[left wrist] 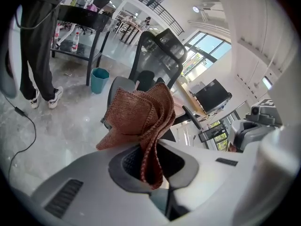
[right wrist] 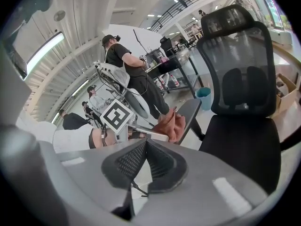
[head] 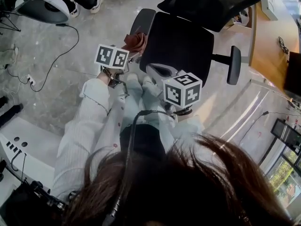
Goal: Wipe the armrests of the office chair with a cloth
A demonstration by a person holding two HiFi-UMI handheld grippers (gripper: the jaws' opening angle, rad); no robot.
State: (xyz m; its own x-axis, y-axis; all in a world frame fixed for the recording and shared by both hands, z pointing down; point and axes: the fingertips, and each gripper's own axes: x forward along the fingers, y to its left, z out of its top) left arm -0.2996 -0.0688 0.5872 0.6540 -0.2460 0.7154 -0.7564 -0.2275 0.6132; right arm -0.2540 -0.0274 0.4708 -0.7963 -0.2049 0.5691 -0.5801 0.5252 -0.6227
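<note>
A reddish-brown cloth [head: 135, 42] hangs bunched from my left gripper [head: 128, 54], which is shut on it. In the left gripper view the cloth [left wrist: 138, 114] stands up between the pads of that gripper [left wrist: 148, 159]. It sits at the near end of the office chair's left armrest [head: 143, 20]; whether it touches the armrest I cannot tell. My right gripper [head: 157, 73] hovers over the front edge of the black seat [head: 181, 41], shut and empty, its pads meeting at the tip [right wrist: 146, 142]. From there the cloth [right wrist: 171, 124] shows against the left armrest [right wrist: 190, 109]. The right armrest [head: 233, 65] is untouched.
A person in black [left wrist: 40, 46] stands by a black table with a teal bin [left wrist: 99, 79] beyond the chair. Cables [head: 61, 55] trail over the floor at the left. A wooden desk [head: 268, 46] flanks the chair at the right. The mesh backrest [right wrist: 235, 60] rises behind the seat.
</note>
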